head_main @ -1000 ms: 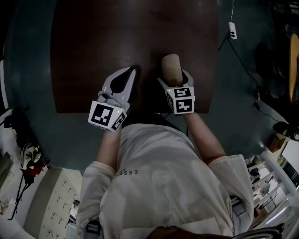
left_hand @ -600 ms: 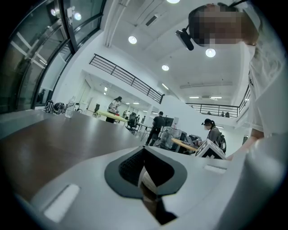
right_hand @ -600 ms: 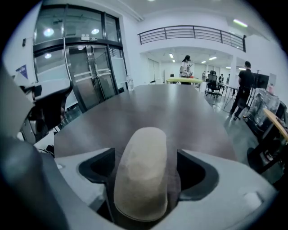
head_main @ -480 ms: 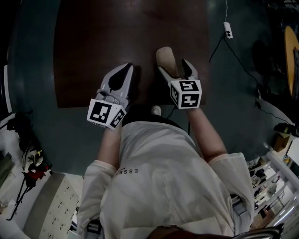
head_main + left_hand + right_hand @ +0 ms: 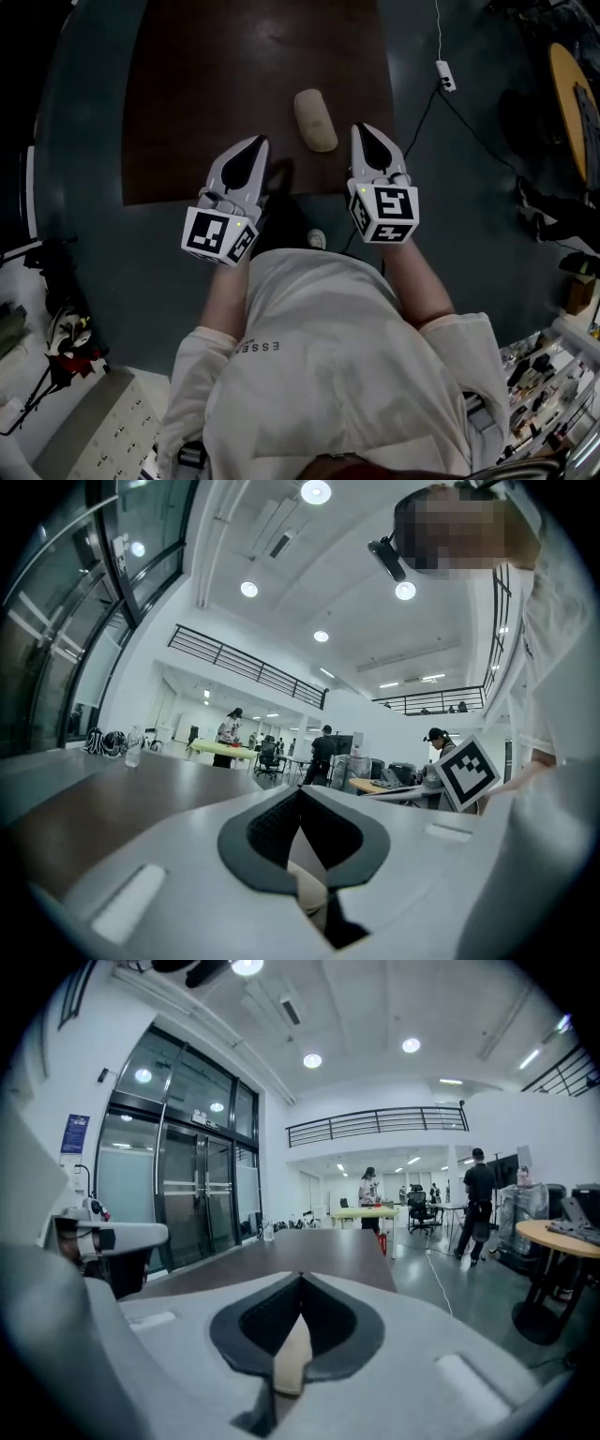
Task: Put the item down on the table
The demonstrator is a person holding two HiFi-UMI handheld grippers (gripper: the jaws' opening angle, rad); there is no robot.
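Observation:
A beige, oblong, rounded item (image 5: 315, 119) lies by itself on the dark brown table (image 5: 216, 84), near its front edge. My right gripper (image 5: 363, 130) sits just to the right of the item and a little nearer me, apart from it; its jaws are together with nothing between them. The same shut jaws (image 5: 300, 1279) show in the right gripper view, pointing along the tabletop. My left gripper (image 5: 259, 142) hovers over the table's front edge, left of the item, shut and empty, also seen from its own camera (image 5: 300, 791).
The table's front edge (image 5: 187, 199) runs just under both grippers. A white power strip (image 5: 445, 75) with its cable lies on the floor at the right. A round table (image 5: 574, 89) stands far right. Bags and clutter (image 5: 56, 319) sit at the lower left.
The right gripper opened, let go of the beige item and drew back to the right, then closed empty. The item now rests on the table. The left gripper barely moved.

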